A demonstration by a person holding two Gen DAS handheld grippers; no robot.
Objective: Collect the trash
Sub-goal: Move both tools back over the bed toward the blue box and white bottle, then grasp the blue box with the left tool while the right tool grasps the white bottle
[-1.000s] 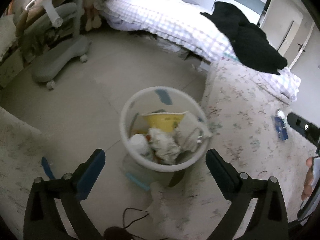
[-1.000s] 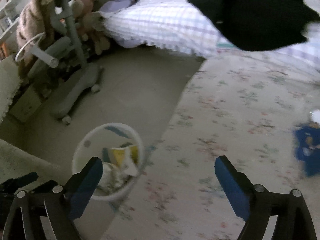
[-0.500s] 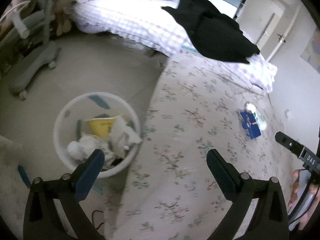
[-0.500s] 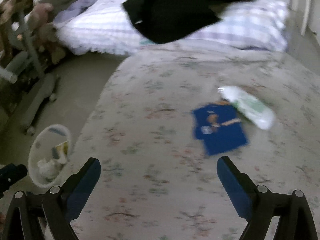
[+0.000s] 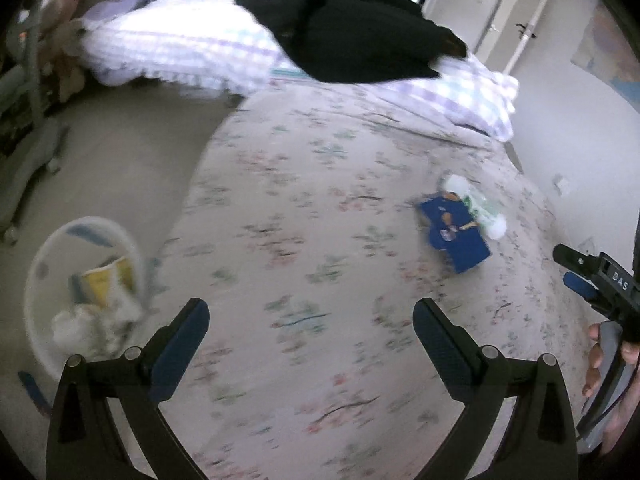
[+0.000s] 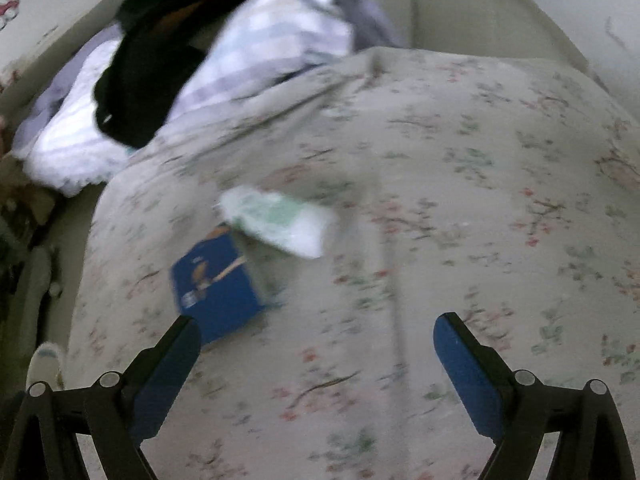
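A floral bedspread (image 6: 460, 152) is filling both views. The right gripper (image 6: 316, 344) is hovering with jaws spread wide and empty; a flat blue packet (image 6: 216, 280) is lying just beyond its left jaw, touching a white-and-green plastic pack (image 6: 280, 224). The left gripper (image 5: 310, 326) is gaping empty near the bed's floor-side edge, beside a white round wastebasket (image 5: 36, 292).

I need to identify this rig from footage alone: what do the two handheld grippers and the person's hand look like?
The left gripper and the right gripper match: black frames with round silver pivot bolts and two long fingers faced with blue pads. In the left wrist view, the right gripper's body carries white "DAS" lettering, and the person's bare hand wraps its grey handle. No sleeve is visible.
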